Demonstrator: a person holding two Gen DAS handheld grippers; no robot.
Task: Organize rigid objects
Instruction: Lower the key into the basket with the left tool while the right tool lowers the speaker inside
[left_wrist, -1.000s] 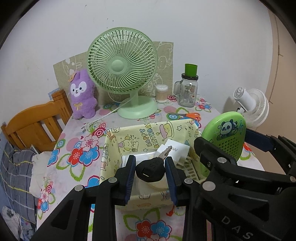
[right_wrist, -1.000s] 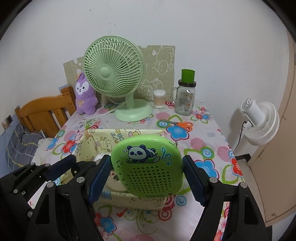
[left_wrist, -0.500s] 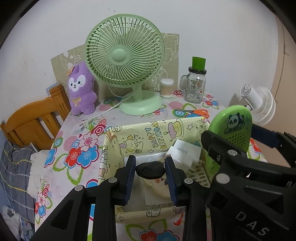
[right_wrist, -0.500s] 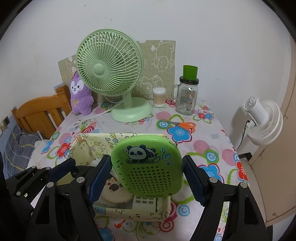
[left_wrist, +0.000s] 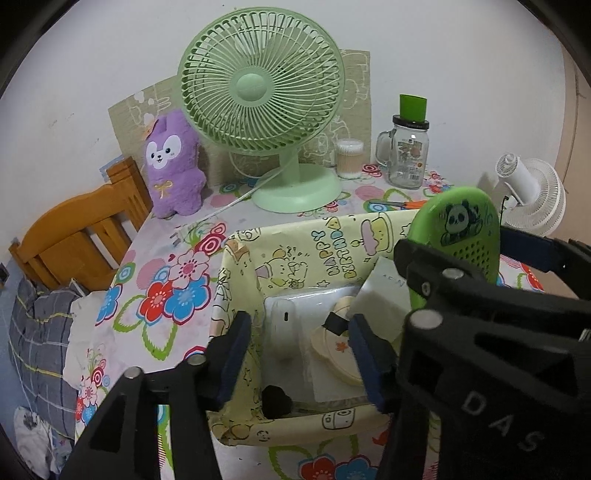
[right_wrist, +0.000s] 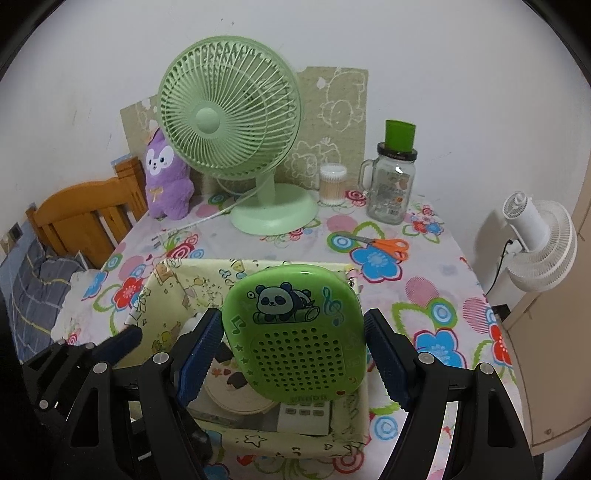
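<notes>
Floral tablecloth (right_wrist: 436, 291), white wall (right_wrist: 424, 55), wooden chair (right_wrist: 81, 218), white fan (right_wrist: 539, 243)

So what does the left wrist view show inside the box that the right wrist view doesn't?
Left wrist only: the black key fob lying in the box's near corner, free of the open left gripper, and a white device. Right wrist only: a white remote under the green panda speaker pinched between the right gripper's fingers. Both show the yellow box and the round beige lid.
</notes>
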